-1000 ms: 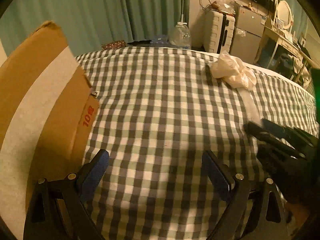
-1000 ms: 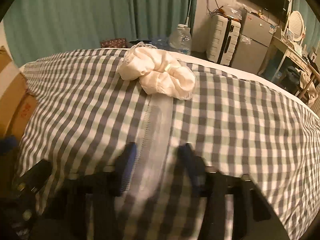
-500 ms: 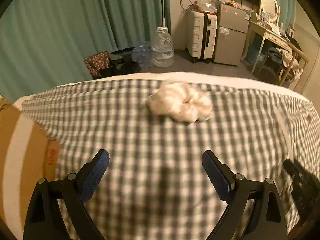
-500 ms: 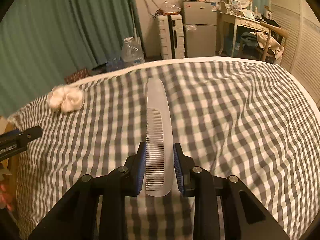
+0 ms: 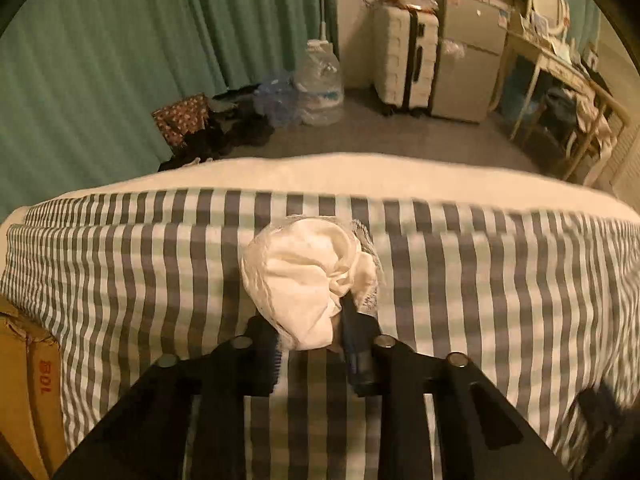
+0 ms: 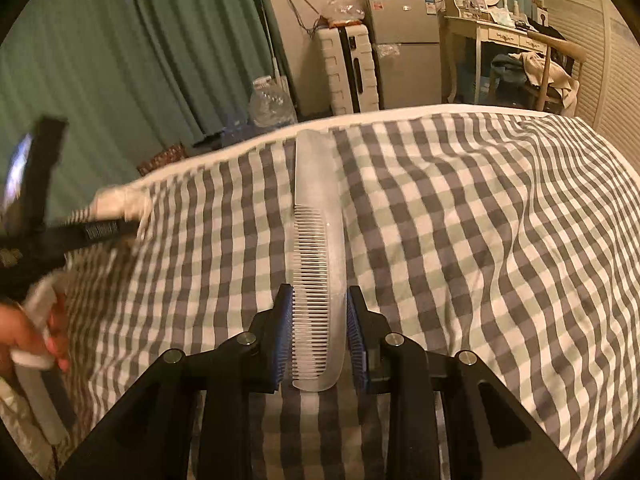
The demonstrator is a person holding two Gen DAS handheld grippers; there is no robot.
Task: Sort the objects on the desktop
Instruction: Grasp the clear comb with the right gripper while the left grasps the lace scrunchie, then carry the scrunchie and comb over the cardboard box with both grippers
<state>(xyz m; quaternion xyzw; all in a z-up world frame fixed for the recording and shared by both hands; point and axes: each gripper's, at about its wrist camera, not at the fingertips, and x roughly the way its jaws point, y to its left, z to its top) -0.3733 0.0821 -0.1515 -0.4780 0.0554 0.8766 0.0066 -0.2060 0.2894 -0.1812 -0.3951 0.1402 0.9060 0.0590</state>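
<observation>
The left gripper (image 5: 310, 350) is clamping what looks like a cream scrunchie (image 5: 308, 276) over the checked bedspread (image 5: 480, 300); the right gripper (image 6: 319, 340) is pinching a translucent comb (image 6: 318, 240).

Left side: cardboard box (image 5: 28, 396) stands against the bed's near-left edge, blocking low passage there. Checked bedspread (image 5: 500, 300) lies open right of the white scrunchie (image 5: 308, 280), which fills the gap between the left gripper (image 5: 310, 354) fingers.

Right side: translucent comb (image 6: 318, 264) juts forward from the right gripper (image 6: 319, 340), reaching toward the bed's far edge, so the lane straight ahead is taken. Bedspread to its right is open, only wrinkled. To its left, the other gripper's arm and the hand (image 6: 28, 332) crowd the near-left corner.

Beyond the far edge: water jug (image 5: 320, 88), suitcase (image 5: 406, 68) on the floor.
</observation>
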